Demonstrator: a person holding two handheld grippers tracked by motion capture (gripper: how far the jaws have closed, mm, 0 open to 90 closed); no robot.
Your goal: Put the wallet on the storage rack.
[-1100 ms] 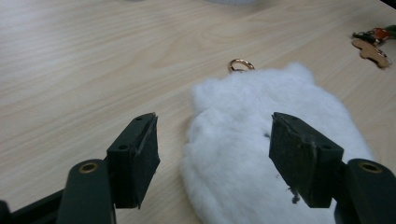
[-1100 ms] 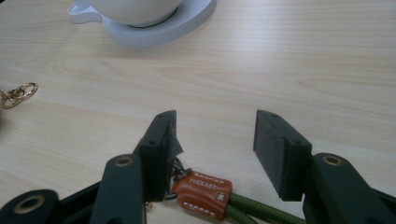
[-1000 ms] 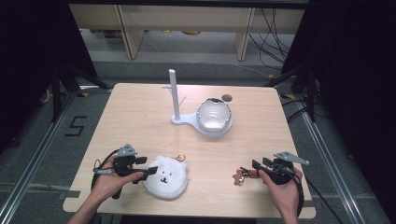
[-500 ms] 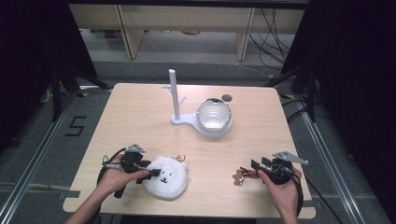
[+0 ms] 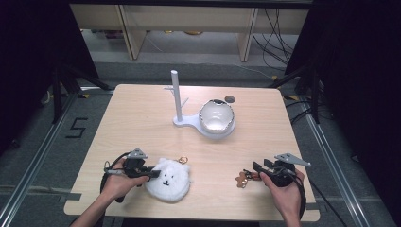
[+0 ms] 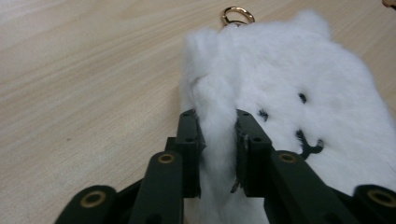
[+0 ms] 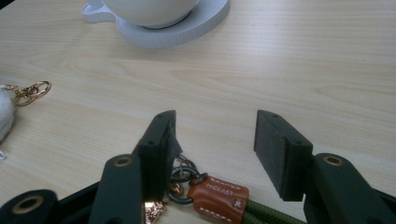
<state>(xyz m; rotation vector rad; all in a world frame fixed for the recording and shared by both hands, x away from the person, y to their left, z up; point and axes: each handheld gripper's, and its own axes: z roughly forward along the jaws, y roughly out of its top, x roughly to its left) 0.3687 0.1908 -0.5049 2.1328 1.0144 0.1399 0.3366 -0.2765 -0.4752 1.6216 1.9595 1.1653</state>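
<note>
**A:** ok, nearest edge first. The left gripper (image 5: 150, 173) has its jaws pinched into a fold of fur on the white plush bear keychain (image 5: 168, 180). From the left gripper view (image 6: 218, 144) you can see the fluff squeezed up between the two black pads. The plush lies flat on the wooden table (image 5: 142, 118) near the front edge. Its little stitched face shows, though from the gripper camera it's just a few dark marks and the bottom is cut off.

**B:** and the gold ring (image 6: 237, 15) at the top of the plush?

**A:** yeah, a clasp ring, lying on the table at the far side of the bear. Part of it's hidden by fur.

**B:** right side?

**A:** The right gripper (image 5: 257, 166) has its jaws wide apart, nothing between them (image 7: 215, 140). The brown leather key fob (image 7: 218, 198) lies under and behind the left-hand jaw in that view, with a dark ring and a bit of green cord that runs out of frame. There's embossed text on it, too small to read. From above it's just a brownish blob (image 5: 243, 178) beside the jaw tips.

**B:** further back?

**A:** a white stand (image 5: 178, 101) with a post and side pegs, and a bowl (image 5: 216, 116) sitting on its base. Just behind the bowl there's a small dark round thing (image 5: 230, 99); can't tell what it is.
</note>
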